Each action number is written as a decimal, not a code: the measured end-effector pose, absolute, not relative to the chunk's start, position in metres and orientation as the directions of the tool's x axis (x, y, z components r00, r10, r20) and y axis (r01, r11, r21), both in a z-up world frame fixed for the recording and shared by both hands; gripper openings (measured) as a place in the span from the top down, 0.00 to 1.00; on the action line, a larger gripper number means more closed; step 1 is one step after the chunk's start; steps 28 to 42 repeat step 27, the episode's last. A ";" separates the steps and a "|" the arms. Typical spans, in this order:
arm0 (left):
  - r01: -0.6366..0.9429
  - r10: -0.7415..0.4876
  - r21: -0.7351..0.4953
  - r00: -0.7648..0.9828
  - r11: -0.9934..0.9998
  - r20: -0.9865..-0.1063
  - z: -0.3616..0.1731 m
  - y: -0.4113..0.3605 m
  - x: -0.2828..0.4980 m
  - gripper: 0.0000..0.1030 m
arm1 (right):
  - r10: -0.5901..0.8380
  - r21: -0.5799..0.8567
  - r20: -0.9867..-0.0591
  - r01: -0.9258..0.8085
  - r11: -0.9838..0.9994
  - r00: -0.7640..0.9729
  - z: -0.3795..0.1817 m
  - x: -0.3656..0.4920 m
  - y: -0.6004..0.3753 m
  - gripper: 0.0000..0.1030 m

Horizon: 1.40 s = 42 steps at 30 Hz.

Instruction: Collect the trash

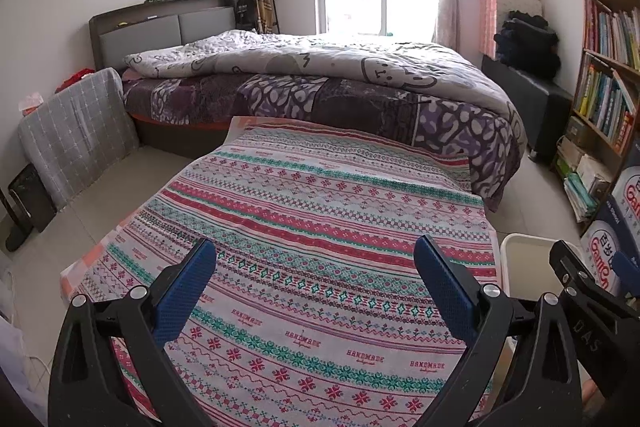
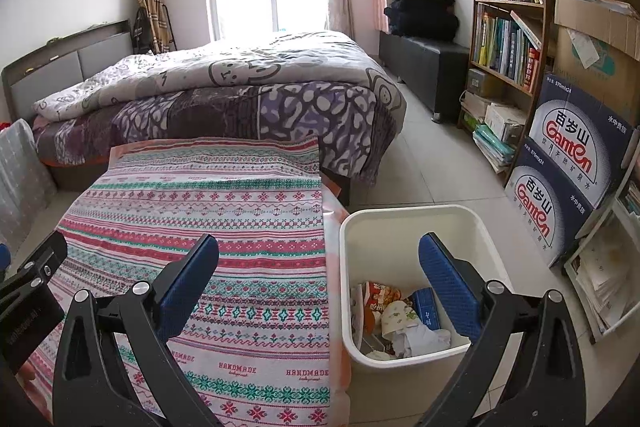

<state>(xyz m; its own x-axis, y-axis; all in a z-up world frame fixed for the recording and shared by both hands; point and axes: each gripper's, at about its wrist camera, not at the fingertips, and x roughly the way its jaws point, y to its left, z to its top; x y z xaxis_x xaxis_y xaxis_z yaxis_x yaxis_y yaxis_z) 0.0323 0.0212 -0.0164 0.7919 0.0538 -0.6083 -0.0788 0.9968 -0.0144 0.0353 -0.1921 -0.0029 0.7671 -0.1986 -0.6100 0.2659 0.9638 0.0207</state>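
Observation:
A white waste bin stands on the floor right of the table. Inside lie crumpled paper, a red snack wrapper and a small blue box. My right gripper is open, with nothing between its fingers, straddling the table's right edge and the bin's near left side. My left gripper is open over the patterned tablecloth, holding nothing. No loose trash shows on the cloth. The bin's rim peeks in at the right of the left wrist view.
A bed with a grey quilt lies beyond the table. A bookshelf and stacked water cartons line the right wall. A dark bench stands by the window. A grey covered object stands on the left.

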 end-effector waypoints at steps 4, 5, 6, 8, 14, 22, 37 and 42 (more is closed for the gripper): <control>-0.080 0.060 -0.006 0.791 0.997 -0.608 -0.018 0.021 0.032 0.07 | -0.194 0.021 -0.618 0.263 0.965 0.762 -0.005 0.036 -0.192 0.07; -0.080 0.060 -0.006 0.791 0.997 -0.609 -0.018 0.021 0.032 0.07 | -0.194 0.021 -0.618 0.262 0.965 0.762 -0.005 0.036 -0.192 0.07; -0.080 0.062 -0.003 0.790 0.997 -0.610 -0.019 0.020 0.031 0.07 | -0.194 0.020 -0.619 0.262 0.965 0.761 -0.005 0.036 -0.192 0.07; -0.078 0.064 0.004 0.789 0.997 -0.611 -0.020 0.020 0.031 0.07 | -0.195 0.020 -0.621 0.264 0.964 0.759 -0.005 0.037 -0.191 0.07; -0.067 0.058 0.008 0.794 0.998 -0.606 -0.019 0.018 0.030 0.07 | -0.193 0.025 -0.623 0.266 0.964 0.758 -0.005 0.036 -0.192 0.07; -0.065 0.059 0.011 0.795 0.998 -0.604 -0.018 0.015 0.031 0.07 | -0.194 0.025 -0.622 0.266 0.964 0.758 -0.005 0.036 -0.192 0.07; -0.072 0.059 0.004 0.783 0.997 -0.619 -0.020 0.016 0.033 0.07 | -0.193 0.025 -0.623 0.266 0.964 0.758 -0.005 0.036 -0.191 0.07; -0.072 0.059 0.004 0.783 0.997 -0.619 -0.020 0.016 0.033 0.07 | -0.193 0.025 -0.623 0.266 0.964 0.758 -0.005 0.036 -0.191 0.07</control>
